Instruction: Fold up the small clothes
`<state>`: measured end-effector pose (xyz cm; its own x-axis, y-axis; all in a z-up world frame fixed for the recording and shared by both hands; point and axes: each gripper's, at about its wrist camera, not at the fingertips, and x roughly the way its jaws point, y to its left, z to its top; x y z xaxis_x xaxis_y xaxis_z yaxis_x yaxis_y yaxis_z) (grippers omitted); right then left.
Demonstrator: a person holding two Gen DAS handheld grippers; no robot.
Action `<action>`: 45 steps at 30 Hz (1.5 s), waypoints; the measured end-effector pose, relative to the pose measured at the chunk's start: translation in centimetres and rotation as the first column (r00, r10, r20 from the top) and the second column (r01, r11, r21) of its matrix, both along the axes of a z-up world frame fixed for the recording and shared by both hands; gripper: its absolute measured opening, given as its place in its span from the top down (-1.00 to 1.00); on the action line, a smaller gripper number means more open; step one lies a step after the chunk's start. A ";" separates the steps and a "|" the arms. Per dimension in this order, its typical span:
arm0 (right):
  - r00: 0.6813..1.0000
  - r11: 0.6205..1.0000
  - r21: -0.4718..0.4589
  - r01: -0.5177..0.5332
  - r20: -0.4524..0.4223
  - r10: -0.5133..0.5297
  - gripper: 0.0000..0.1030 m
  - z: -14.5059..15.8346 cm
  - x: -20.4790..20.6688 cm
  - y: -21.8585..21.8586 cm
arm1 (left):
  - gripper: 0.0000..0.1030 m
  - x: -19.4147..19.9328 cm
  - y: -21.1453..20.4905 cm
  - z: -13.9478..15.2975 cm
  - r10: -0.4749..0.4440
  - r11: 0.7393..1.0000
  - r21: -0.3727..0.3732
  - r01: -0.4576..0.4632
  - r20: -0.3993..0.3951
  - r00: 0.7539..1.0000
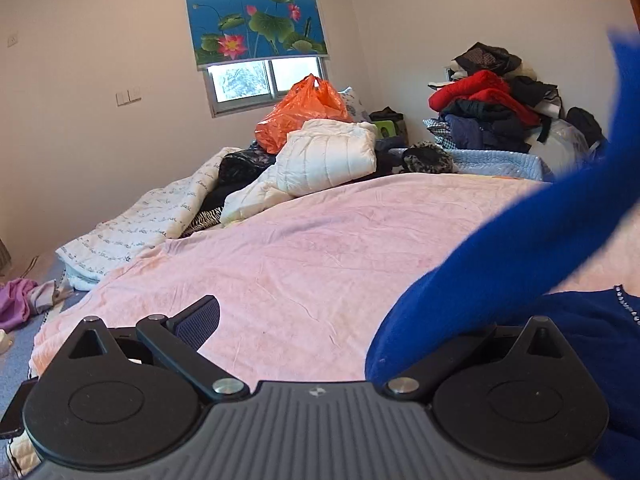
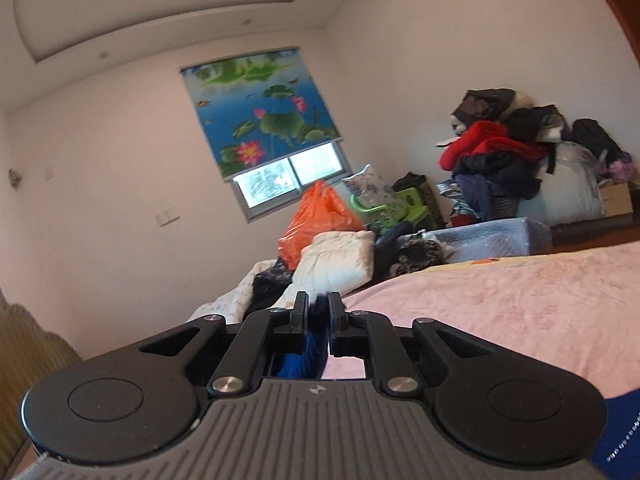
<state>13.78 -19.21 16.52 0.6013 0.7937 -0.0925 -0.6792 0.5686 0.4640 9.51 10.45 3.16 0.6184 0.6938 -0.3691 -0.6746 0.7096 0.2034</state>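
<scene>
A royal-blue knit garment (image 1: 500, 256) with a beaded neckline lies at the right on the pink bedspread (image 1: 280, 256). One sleeve is lifted up and to the right. My left gripper (image 1: 320, 320) is open low over the bed; its left finger (image 1: 198, 322) shows and blue cloth covers the right finger. My right gripper (image 2: 318, 310) is raised and tilted upward, shut on a fold of the blue garment (image 2: 308, 348) that fills the gap between the jaws.
Behind the bedspread (image 2: 520, 304) lie a white puffy jacket (image 1: 328, 156), an orange plastic bag (image 1: 304, 108), a printed quilt (image 1: 152, 216) and dark clothes. A tall clothes pile (image 1: 496, 100) stands at the back right. Purple cloth (image 1: 16, 300) lies at the left edge.
</scene>
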 end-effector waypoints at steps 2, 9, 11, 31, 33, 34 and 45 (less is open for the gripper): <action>0.998 0.998 0.035 0.055 -0.044 -0.054 0.75 -2.1 0.6 -2.8 | -1.00 0.3 -0.2 -0.2 -0.025 1.000 0.001 0.025 -0.013 1.000; 0.942 0.991 -0.085 0.105 -0.312 -0.127 0.64 -11.6 1.7 -6.2 | -1.00 0.3 -4.2 -4.2 -0.166 0.978 0.098 0.182 -0.152 0.974; 0.917 0.996 -0.051 0.069 -0.391 -0.084 0.32 -14.1 1.9 -5.2 | -1.00 0.1 -4.4 -5.2 -0.174 0.977 0.091 0.193 -0.187 0.967; 0.794 0.991 -0.132 -0.006 -0.603 -0.076 0.86 -20.8 7.6 10.8 | -1.00 -1.2 -2.5 -7.2 -0.142 0.985 0.060 0.159 -0.230 0.963; 0.820 0.990 -0.141 -0.003 -0.567 -0.078 0.89 -20.3 7.1 10.7 | -1.00 -1.2 -2.4 -6.9 -0.142 0.986 0.061 0.158 -0.217 0.966; 0.836 0.991 -0.135 0.009 -0.543 -0.082 0.89 -19.8 6.9 10.4 | -1.00 -1.0 -2.3 -6.8 -0.141 0.986 0.060 0.157 -0.212 0.967; 0.937 0.966 -0.047 0.253 -0.237 -0.257 0.90 -12.2 0.7 -3.4 | -1.00 0.6 -3.6 -3.9 -0.180 0.977 0.094 0.190 -0.102 0.978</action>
<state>14.46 -22.57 4.35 0.7420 0.6138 -0.2697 -0.3804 0.7167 0.5845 10.12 6.87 -0.77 0.7060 0.6079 -0.3633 -0.5085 0.7922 0.3374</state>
